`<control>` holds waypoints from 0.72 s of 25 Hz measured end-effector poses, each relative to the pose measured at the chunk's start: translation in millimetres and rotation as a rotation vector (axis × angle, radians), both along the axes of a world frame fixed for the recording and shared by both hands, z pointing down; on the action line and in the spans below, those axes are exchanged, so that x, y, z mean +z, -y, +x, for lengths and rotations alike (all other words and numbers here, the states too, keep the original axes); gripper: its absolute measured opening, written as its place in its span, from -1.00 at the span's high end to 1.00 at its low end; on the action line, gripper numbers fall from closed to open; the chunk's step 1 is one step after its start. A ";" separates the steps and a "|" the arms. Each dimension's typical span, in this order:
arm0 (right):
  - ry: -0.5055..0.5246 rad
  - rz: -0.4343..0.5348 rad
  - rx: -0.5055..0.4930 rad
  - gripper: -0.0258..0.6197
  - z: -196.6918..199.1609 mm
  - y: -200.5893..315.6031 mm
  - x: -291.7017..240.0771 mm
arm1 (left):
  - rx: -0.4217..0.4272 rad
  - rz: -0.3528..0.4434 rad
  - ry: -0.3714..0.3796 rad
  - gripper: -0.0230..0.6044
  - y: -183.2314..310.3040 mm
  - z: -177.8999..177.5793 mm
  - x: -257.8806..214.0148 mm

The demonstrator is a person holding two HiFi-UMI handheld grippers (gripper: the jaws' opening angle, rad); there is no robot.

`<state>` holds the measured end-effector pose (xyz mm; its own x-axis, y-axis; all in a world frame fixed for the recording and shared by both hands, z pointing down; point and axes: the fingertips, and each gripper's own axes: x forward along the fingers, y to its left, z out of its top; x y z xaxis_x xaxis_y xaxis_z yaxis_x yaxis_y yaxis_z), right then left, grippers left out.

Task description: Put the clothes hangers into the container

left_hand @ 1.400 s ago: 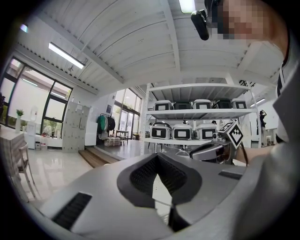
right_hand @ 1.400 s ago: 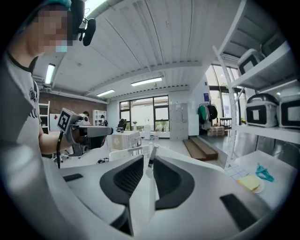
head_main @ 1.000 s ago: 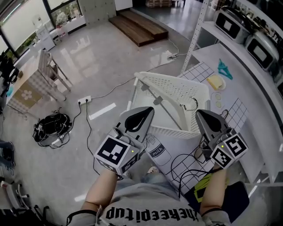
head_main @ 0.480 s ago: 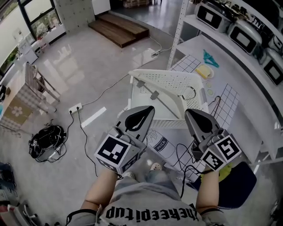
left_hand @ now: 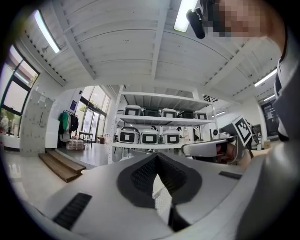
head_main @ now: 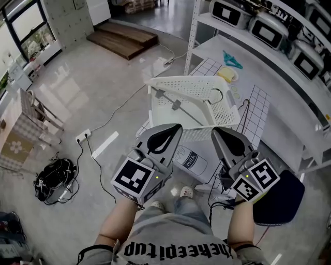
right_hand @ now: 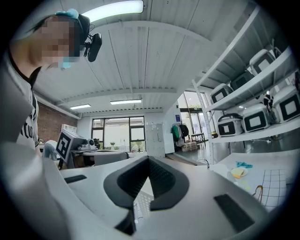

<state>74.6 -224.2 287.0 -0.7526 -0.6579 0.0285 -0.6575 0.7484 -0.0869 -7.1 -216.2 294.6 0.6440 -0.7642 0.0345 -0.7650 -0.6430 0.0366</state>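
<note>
While head view shows hangers (head_main: 175, 105) in container (head_main: 201, 135) | left gripper view: ceiling lamp (left_hand: 184, 16)

Bright, even white light fills the room. Ceiling tubes (right_hand: 115, 8) glow overhead, windows (head_main: 25, 23) add daylight, and the polished floor (head_main: 77, 98) carries soft glare. Both gripper views bulge like a fisheye, with black vignetted corners and bent edges.

Milk bottle (head_main: 191, 162) partly behind left gripper (head_main: 175, 130), shelf appliances (head_main: 227, 11) cut by top edge
</note>
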 end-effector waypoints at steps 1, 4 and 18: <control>0.003 0.001 0.008 0.89 -0.3 -4.4 -1.0 | 0.011 0.002 0.001 0.90 -3.5 1.2 -0.9; 0.008 0.002 0.032 0.89 -1.2 -17.2 -2.9 | 0.046 0.007 0.004 0.90 -14.2 5.4 -2.7; 0.023 0.021 0.088 0.89 -18.6 -69.5 -6.2 | 0.141 0.071 0.022 0.90 -57.9 4.8 -5.9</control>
